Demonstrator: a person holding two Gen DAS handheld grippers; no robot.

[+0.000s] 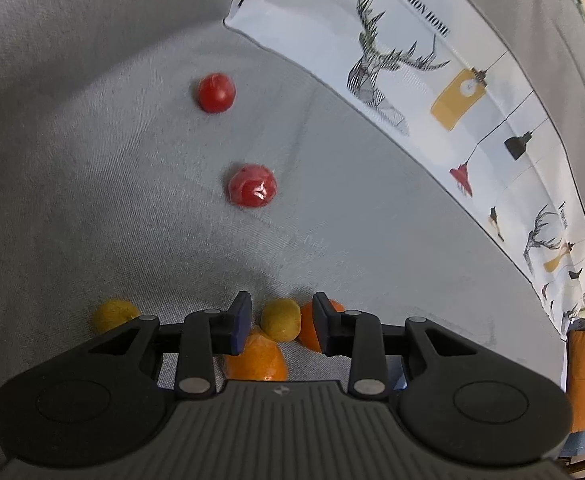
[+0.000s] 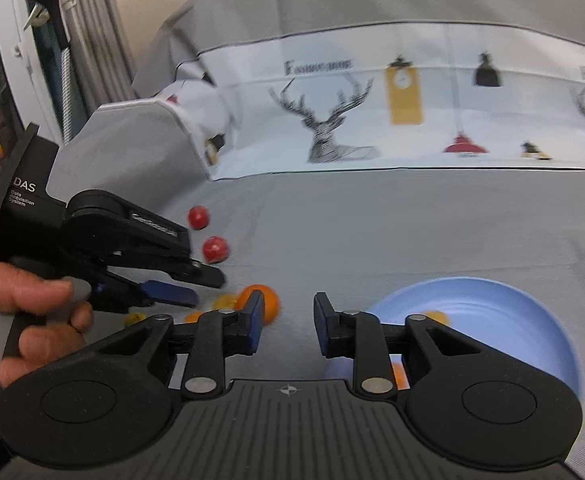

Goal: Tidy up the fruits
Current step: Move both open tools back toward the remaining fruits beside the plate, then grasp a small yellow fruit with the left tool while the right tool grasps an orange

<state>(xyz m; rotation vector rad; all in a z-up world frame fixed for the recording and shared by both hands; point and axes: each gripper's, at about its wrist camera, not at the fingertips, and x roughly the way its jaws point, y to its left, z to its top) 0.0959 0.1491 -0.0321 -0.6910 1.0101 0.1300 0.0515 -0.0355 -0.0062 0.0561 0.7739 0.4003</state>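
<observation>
Fruits lie scattered on a grey cloth [image 1: 112, 168] that covers the seat of a sofa, with a white printed panel [image 1: 432, 92] showing stags and lamps along the backrest. In the left wrist view two red fruits sit well apart from the rest, one farther up [image 1: 216, 93] and one wrapped in clear film [image 1: 252, 185] nearer the camera. Close to the left gripper [image 1: 281, 322] is a cluster: a yellow fruit [image 1: 281, 319] between the two fingers with a gap on either side, an orange [image 1: 257, 358] just beneath the left-hand finger, a second orange [image 1: 310, 328] partly hidden behind the right-hand finger, and another yellow fruit [image 1: 113, 314] off to the left. That gripper's jaws stand partly apart and its pads press on nothing. In the right wrist view the right gripper [image 2: 288, 322] is likewise partly open with only bare cloth between its fingers. A light blue plate [image 2: 492, 320] lies at the right, holding what seems to be one or two orange pieces, though the gripper hides most of them and the picture is blurred. A person's hand [image 2: 32, 320] grips the left gripper's handle at the left edge
</observation>
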